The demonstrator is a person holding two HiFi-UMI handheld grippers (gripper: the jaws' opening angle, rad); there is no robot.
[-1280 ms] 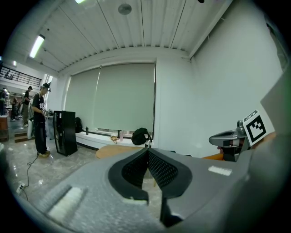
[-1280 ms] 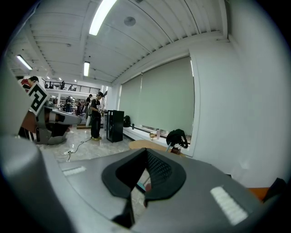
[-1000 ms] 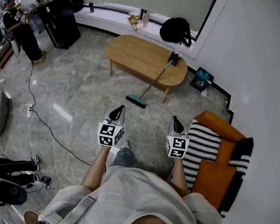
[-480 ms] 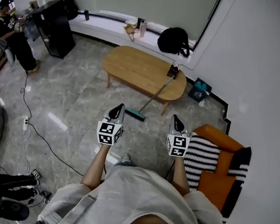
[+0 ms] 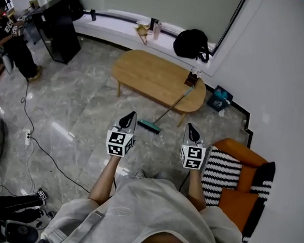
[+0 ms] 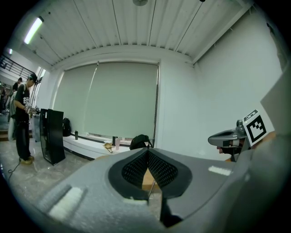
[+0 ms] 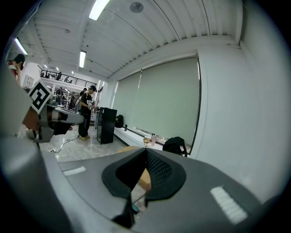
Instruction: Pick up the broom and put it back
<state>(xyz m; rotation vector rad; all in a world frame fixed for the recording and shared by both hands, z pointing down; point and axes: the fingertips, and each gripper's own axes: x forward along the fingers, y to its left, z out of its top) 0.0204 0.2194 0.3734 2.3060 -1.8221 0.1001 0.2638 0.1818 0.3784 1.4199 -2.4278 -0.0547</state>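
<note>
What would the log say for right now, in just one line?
stage: before pickup | left tool: shut, empty | right tool: shut, empty | broom: leaning on wooden table, head on floor, untouched

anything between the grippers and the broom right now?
Nothing visible. Only bare floor lies between the left gripper, the right gripper and the broom, which leans against the wooden table with its head on the floor. Both grippers are shut and empty.

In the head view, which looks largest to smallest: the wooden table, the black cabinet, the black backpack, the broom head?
1. wooden table
2. black cabinet
3. black backpack
4. broom head
Cabinet and backpack are farther away, so this ranks apparent size only.
</note>
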